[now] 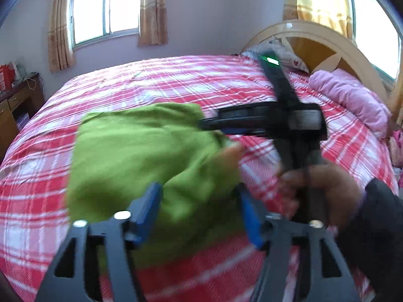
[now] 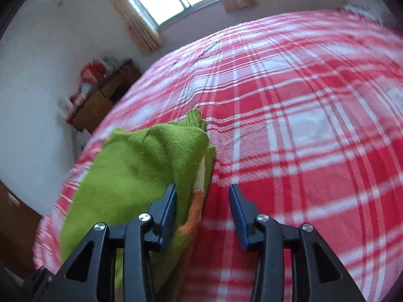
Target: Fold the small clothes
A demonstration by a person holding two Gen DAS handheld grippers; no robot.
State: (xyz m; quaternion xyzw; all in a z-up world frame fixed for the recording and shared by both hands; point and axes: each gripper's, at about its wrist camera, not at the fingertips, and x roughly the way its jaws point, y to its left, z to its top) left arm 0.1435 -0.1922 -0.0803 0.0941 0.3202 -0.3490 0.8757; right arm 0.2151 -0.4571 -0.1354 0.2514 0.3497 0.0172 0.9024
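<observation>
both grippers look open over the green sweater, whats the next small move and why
Probably draw both grippers back: the green knitted sweater lies folded on the plaid bedspread, and the left gripper and right gripper stand open, neither pinching cloth.

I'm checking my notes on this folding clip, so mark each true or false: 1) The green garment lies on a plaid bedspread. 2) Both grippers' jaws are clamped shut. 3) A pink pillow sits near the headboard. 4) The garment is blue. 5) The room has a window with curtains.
1) True: the green garment lies on the red and white plaid bedspread.
2) False: the left gripper and right gripper both stand open.
3) True: pink pillow, headboard.
4) False: it is green.
5) True: window.
</observation>
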